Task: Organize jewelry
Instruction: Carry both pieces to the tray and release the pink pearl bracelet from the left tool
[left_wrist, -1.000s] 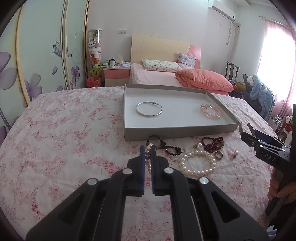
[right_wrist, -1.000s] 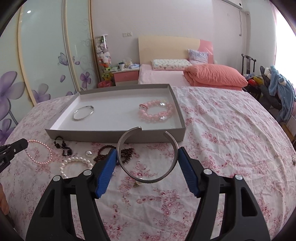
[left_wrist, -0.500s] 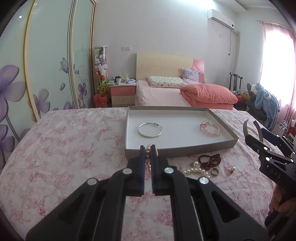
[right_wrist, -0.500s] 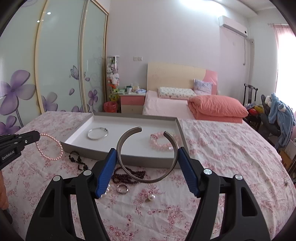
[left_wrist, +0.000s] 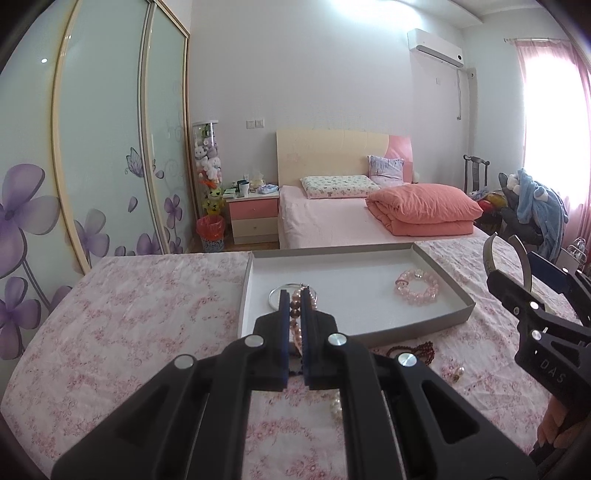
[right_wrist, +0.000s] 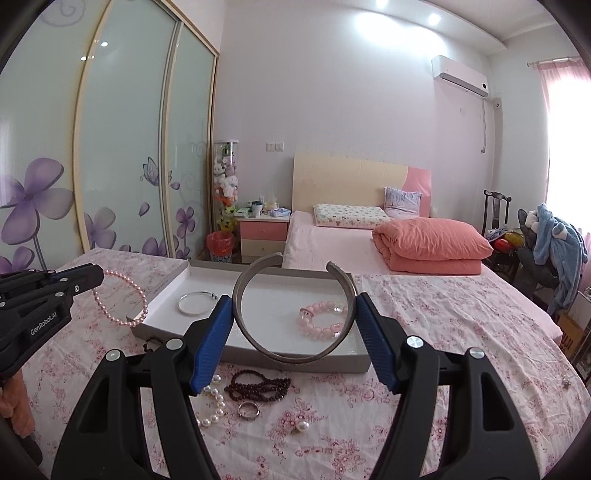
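Note:
My left gripper (left_wrist: 294, 295) is shut on a pink pearl bracelet (left_wrist: 295, 325), which hangs from its tips as a ring (right_wrist: 120, 299) in the right wrist view. My right gripper (right_wrist: 295, 314) is shut on a grey metal cuff bangle (right_wrist: 291, 354), its blue pads (right_wrist: 218, 332) pressing both sides; the cuff (left_wrist: 491, 258) also shows at the right of the left wrist view. Both hover just in front of a shallow white tray (right_wrist: 295, 356) on the floral cloth. In the tray lie a thin silver bangle (right_wrist: 195, 302) and a pink bead bracelet (right_wrist: 323, 319).
In front of the tray on the floral cloth lie a dark red bead string (right_wrist: 258, 387), a white pearl bracelet (right_wrist: 214, 406), a ring (right_wrist: 248, 410) and a loose pearl earring (right_wrist: 303, 425). A bed with an orange quilt (right_wrist: 432, 243) stands beyond. A person's hand (left_wrist: 554, 432) holds the right gripper.
Both grippers have risen and tilted up, lifting the pink pearl bracelet and the metal cuff off the cloth toward the tray. The tray contents have not moved.

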